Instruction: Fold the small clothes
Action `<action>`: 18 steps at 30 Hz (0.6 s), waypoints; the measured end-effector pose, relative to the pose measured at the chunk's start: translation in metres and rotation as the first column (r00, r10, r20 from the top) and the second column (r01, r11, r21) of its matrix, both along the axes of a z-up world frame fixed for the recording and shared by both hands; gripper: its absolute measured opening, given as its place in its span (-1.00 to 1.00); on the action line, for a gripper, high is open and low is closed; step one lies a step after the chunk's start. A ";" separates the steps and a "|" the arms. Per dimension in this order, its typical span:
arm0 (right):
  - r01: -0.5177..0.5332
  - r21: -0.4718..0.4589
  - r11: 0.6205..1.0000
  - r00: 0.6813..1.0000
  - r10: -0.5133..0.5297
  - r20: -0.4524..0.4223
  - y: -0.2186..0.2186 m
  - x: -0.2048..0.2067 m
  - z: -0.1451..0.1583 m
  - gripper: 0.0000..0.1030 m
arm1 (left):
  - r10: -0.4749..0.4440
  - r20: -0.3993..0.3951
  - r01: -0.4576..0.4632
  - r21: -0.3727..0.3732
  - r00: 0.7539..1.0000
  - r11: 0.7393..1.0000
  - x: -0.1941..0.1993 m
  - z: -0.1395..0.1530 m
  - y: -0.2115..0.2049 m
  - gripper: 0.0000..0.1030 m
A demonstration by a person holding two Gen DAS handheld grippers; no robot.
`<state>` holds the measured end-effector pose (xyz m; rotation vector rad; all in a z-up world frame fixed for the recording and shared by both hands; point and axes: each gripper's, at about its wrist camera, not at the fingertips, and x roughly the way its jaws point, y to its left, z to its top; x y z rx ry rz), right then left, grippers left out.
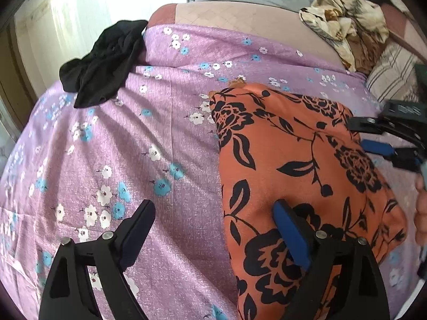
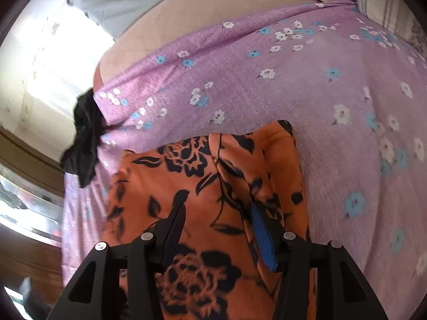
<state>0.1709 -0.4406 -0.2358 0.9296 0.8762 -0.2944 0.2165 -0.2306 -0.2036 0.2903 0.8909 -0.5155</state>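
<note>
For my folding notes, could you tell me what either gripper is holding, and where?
Nothing, apparently: left gripper and right gripper both stand open over the orange floral garment, pads not pressing it.

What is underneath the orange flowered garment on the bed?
The orange garment lies on the purple flowered sheet, which shows all around it. Whatever is directly beneath the garment is covered.

Orange garment (image 1: 293,160) with black flowers, lilac floral sheet (image 1: 160,146), black cloth (image 1: 106,58)
</note>
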 end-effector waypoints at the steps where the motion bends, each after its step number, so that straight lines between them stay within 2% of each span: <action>1: 0.004 0.010 1.000 1.000 -0.004 0.015 0.001 -0.006 0.005 0.06 | 0.000 0.002 0.000 -0.011 1.000 1.000 0.000 0.003 0.001 0.75; 4: -0.014 0.048 0.999 0.999 0.012 0.046 0.010 -0.020 0.019 0.06 | 0.010 0.052 -0.006 -0.064 0.999 0.998 -0.004 0.014 0.007 0.75; 7: -0.041 0.059 0.997 0.997 0.037 0.071 0.025 -0.035 0.026 0.06 | -0.017 0.076 0.024 -0.080 0.997 0.997 -0.008 0.017 0.004 0.75; 12: -0.038 0.180 0.983 0.999 0.031 0.040 0.032 -0.053 -0.003 0.04 | -0.110 0.041 0.110 0.016 0.993 0.994 -0.017 -0.009 -0.018 0.75; 15: -0.037 0.243 0.969 0.999 0.026 0.048 0.024 -0.053 -0.019 -0.01 | -0.109 0.049 0.109 -0.003 0.993 0.994 -0.020 -0.011 -0.018 0.80; 18: -0.025 0.331 0.943 0.997 -0.002 0.080 0.013 -0.056 -0.032 -0.02 | -0.092 0.011 0.092 -0.038 0.996 0.995 -0.013 -0.015 -0.013 0.89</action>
